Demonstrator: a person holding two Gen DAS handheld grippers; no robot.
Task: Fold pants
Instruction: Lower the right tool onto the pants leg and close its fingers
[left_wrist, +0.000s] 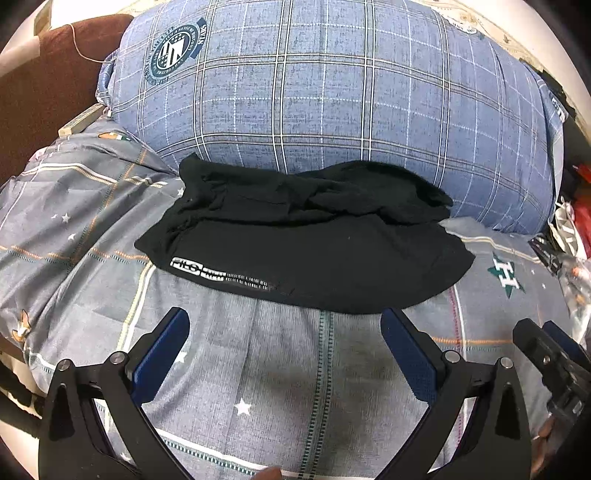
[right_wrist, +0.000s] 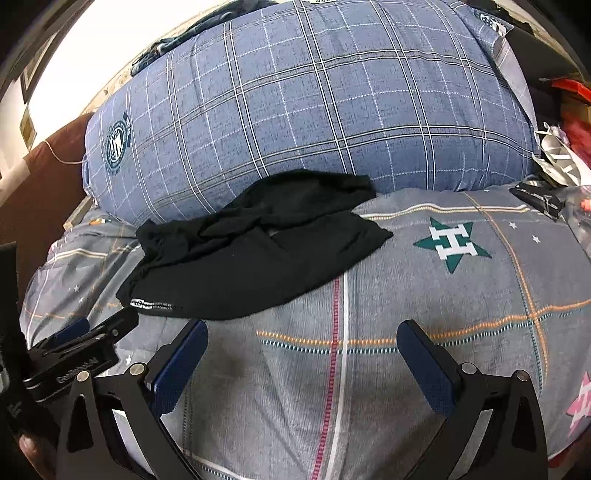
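The black pants (left_wrist: 306, 251) lie folded into a short bundle on the grey bedspread (left_wrist: 280, 369), their far edge resting against a blue plaid pillow (left_wrist: 332, 92). White print shows near their front left corner. My left gripper (left_wrist: 284, 325) is open and empty, just in front of the pants' near edge. In the right wrist view the pants (right_wrist: 251, 258) lie ahead and to the left. My right gripper (right_wrist: 303, 336) is open and empty over bare bedspread (right_wrist: 406, 295), to the right of the pants. The right gripper also shows at the left wrist view's right edge (left_wrist: 546, 350).
The big plaid pillow (right_wrist: 295, 110) blocks the far side. A brown headboard or cushion (left_wrist: 44, 92) stands at the left. Clutter of bags and red items (right_wrist: 565, 147) lies at the bed's right edge. The left gripper's body (right_wrist: 77, 354) shows at the left.
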